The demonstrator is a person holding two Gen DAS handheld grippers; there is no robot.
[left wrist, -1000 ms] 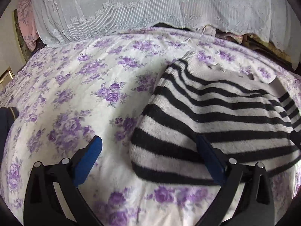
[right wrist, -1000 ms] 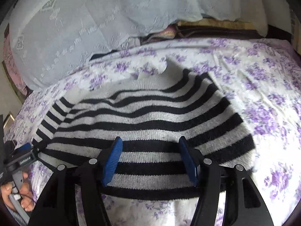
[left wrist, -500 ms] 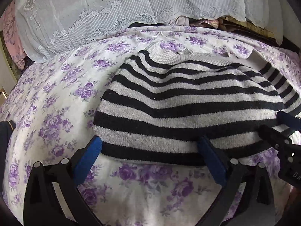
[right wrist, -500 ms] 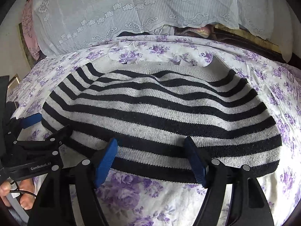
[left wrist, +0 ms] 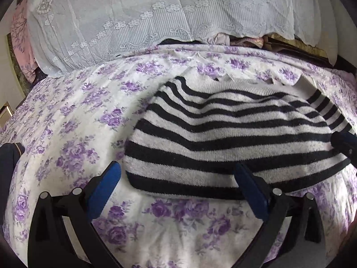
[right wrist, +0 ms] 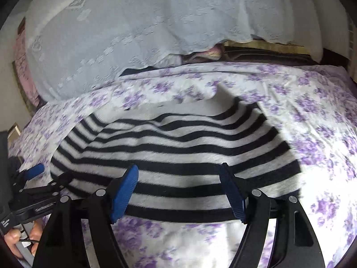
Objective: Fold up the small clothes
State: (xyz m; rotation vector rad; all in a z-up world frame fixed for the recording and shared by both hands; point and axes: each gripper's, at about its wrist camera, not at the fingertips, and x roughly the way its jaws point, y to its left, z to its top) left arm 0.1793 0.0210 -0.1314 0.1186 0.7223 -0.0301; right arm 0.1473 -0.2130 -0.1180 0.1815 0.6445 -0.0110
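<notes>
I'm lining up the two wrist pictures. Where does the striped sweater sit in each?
Left wrist: striped sweater right of centre, beyond the left gripper.
Right wrist: sweater centred, beyond the right gripper.
Shared landmark: white lace cloth behind the bed.

One striped sweater (left wrist: pixel 227 138); one floral bedsheet (left wrist: pixel 73 120); one lace cloth (left wrist: pixel 138 13); two grippers.

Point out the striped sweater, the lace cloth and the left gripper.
striped sweater (left wrist: pixel 223 134), left wrist view, middle of its folded body
lace cloth (left wrist: pixel 156 17), left wrist view, its embroidered middle
left gripper (left wrist: pixel 176 189), left wrist view, midway between its blue fingertips
</notes>
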